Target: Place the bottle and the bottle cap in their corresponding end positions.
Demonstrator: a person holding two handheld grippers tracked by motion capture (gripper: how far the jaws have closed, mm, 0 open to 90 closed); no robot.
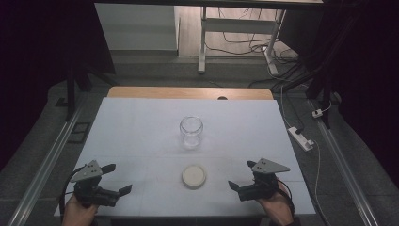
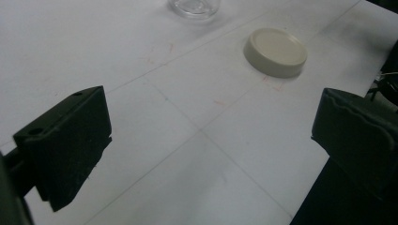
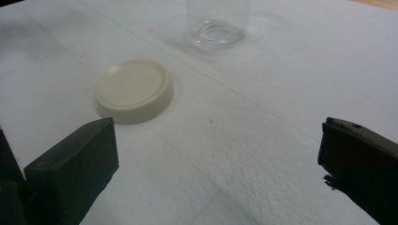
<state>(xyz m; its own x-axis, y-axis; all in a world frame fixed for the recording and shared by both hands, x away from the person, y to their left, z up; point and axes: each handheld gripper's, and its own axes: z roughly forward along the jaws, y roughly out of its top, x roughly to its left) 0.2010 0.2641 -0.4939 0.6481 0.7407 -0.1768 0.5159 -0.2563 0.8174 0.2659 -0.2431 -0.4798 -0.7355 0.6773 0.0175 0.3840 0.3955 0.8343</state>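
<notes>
Cream lid [image 1: 194,175] flat at lower centre of the high view, clear glass jar [image 1: 191,132] upright just above. Left gripper [image 1: 117,178] at lower left, right gripper [image 1: 240,174] at lower right, jaws wide, holding nothing, both apart from lid.

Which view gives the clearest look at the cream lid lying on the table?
The right gripper view: the lid lies large and whole, top up, just beyond the open right claw. The left gripper view shows it whole but smaller and farther off. The high view shows it as a small disc in front of the glass jar.
</notes>
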